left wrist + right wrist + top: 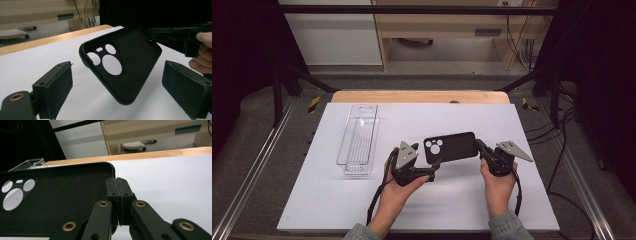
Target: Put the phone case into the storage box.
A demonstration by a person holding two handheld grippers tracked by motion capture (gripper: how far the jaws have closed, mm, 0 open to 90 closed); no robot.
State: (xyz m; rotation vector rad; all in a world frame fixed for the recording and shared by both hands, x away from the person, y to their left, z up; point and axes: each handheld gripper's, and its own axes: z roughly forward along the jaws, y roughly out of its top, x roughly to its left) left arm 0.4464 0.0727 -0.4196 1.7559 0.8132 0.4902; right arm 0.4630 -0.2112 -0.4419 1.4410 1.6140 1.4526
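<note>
A black phone case [452,146] with round camera cut-outs hangs tilted above the white table top [362,200], its inner side up. My right gripper [480,146] is shut on the case's right edge; in the right gripper view the jaws [117,182] meet tightly on the rim of the case [55,202]. My left gripper [428,159] is open at the case's near left corner. In the left gripper view the case [130,65] sits between the two pads [60,87] with a gap on each side, and the right gripper [160,33] pinches its far end.
A clear plastic tray [359,142] lies lengthwise on the left part of the table, and its corner [27,163] shows in the right gripper view. A wooden strip [419,96] runs along the far edge. Metal rails and cables flank the table.
</note>
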